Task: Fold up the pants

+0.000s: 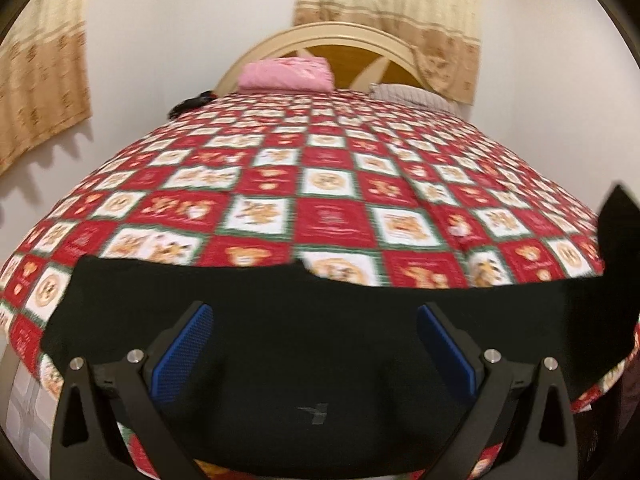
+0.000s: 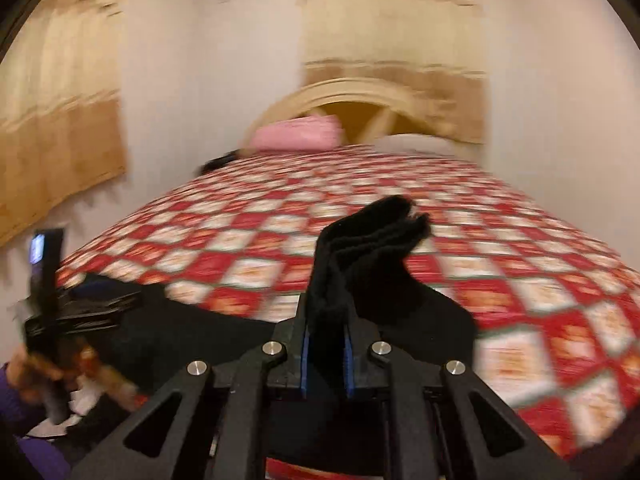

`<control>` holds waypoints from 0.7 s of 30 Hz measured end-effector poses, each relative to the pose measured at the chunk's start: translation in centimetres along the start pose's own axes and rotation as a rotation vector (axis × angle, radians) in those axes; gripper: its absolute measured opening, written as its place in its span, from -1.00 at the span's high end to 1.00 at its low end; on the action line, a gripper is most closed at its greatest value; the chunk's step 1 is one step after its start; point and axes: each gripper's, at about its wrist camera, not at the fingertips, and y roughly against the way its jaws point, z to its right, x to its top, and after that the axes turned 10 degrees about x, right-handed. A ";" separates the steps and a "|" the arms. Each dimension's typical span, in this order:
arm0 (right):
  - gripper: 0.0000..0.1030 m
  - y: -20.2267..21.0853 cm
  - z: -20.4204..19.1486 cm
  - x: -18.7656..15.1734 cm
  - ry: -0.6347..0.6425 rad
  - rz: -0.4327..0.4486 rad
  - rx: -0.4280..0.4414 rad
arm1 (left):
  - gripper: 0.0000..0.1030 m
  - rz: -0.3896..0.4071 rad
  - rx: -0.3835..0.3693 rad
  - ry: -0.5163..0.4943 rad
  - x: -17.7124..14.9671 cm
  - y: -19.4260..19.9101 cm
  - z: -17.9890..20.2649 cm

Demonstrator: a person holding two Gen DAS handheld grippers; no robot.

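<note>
Black pants (image 1: 320,320) lie flat across the near edge of a bed with a red and white checked quilt (image 1: 328,184). My left gripper (image 1: 316,320) is open just above the pants, its blue pads (image 1: 188,344) wide apart. My right gripper (image 2: 326,344) is shut on a bunched end of the pants (image 2: 360,256) and holds it lifted above the quilt (image 2: 400,240); the fabric stands up from the jaws. That lifted end shows at the right edge of the left wrist view (image 1: 616,224). The left gripper appears blurred at the left of the right wrist view (image 2: 52,312).
A pink pillow (image 1: 286,74) and a pale pillow (image 1: 412,94) lie at the headboard (image 1: 344,36). Beige curtains (image 1: 40,76) hang on the white wall. A dark object (image 1: 192,102) sits at the bed's far left edge. The right wrist view is motion-blurred.
</note>
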 end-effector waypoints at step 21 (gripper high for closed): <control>-0.45 -6.1 -10.4 -7.0 0.143 -0.120 0.406 | -1.00 0.002 0.068 0.021 -1.1 -1.4 -4.9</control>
